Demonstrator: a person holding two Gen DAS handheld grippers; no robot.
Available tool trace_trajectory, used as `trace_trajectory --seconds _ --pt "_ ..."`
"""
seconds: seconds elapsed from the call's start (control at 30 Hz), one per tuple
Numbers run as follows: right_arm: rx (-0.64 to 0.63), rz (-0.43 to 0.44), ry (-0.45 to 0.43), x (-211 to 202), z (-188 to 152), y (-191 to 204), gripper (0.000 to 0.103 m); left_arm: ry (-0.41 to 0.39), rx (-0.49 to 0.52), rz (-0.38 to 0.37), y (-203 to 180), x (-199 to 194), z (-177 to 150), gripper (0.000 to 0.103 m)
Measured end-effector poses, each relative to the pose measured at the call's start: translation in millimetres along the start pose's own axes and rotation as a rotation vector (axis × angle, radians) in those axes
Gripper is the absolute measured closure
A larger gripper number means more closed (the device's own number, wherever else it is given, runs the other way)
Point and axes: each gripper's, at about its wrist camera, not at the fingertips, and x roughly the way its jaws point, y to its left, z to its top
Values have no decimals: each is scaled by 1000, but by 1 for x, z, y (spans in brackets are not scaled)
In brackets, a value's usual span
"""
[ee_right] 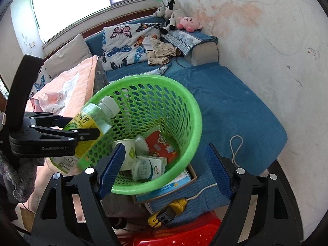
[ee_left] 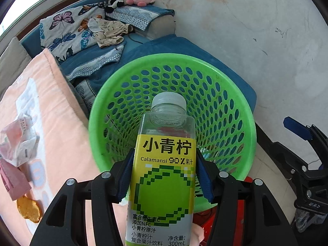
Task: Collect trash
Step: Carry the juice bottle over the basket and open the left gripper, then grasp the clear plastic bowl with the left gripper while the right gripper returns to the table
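Clamping a juice bottle (ee_left: 164,164), left claw (ee_left: 164,176) hangs over green basket (ee_left: 242,106), frame centre; right claw (ee_right: 164,172) apart, empty, lower frame.

Pink plush (ee_right: 189,23) and cow plush (ee_right: 173,10) sat on a blue-covered sofa (ee_right: 235,106) by a stained wall (ee_right: 266,30). Butterfly blanket (ee_right: 123,43) lay behind, peach blanket (ee_left: 61,106) left, red stool (ee_right: 184,231) below, window (ee_right: 82,0) above.

Glossy clear plastic bottle (ee_left: 162,164) with a slick printed label, perforated shiny green plastic basket (ee_left: 231,94), matt blue cloth cushion (ee_right: 235,110)
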Motion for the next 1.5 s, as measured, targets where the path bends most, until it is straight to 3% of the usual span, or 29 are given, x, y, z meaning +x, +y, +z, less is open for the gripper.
trace_trajectory --seconds 0.27,0.4,0.73,1.2,1.5 --pt "9 0 -4 -2 -1 -5 23 17 10 -15 -6 13 6 47" --pt "10 -1 -4 -3 -1 -6 23 -8 14 -23 -8 7 7 37" --pt "-11 19 -12 -8 -1 7 23 -70 -23 -3 10 -25 -7 36" --pt "-92 91 -23 -3 10 61 20 -175 -157 78 81 -84 -55 26" --pt "-165 158 -24 8 21 105 19 -198 -259 188 140 -108 -98 21"
